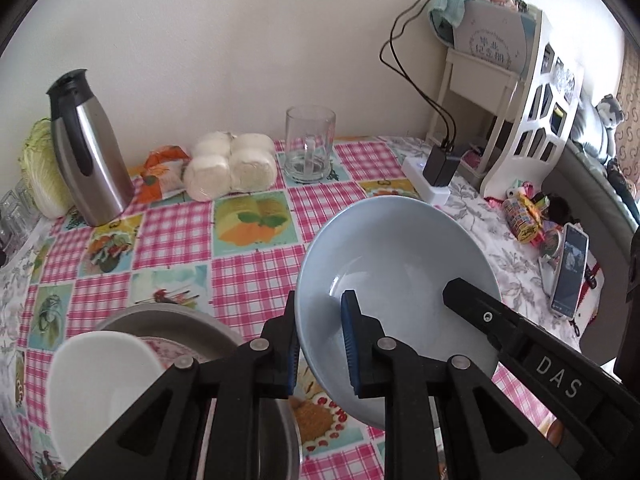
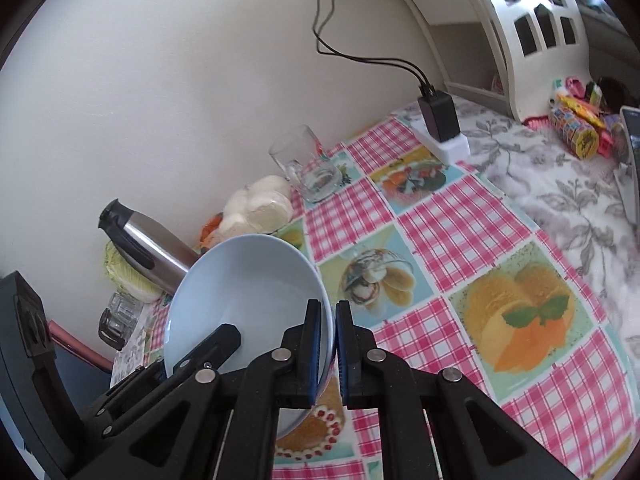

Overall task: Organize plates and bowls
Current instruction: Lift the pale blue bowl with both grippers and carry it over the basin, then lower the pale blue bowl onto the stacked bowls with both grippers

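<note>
Table under a pink-checked, fruit-print plastic tablecloth (image 1: 248,280) against a cream wall. The pale blue ceramic bowl (image 1: 396,272) hangs tilted above the cloth, clamped at opposite rim edges: left gripper (image 1: 322,344) pinches one side, right gripper (image 2: 327,348) the other. "DAS" is embossed on the right gripper's arm. Stainless steel jug (image 1: 86,148), clear glass mug (image 1: 309,144) and wrapped white buns (image 1: 232,166) at the wall. White plate (image 1: 104,392) lower left.
</note>
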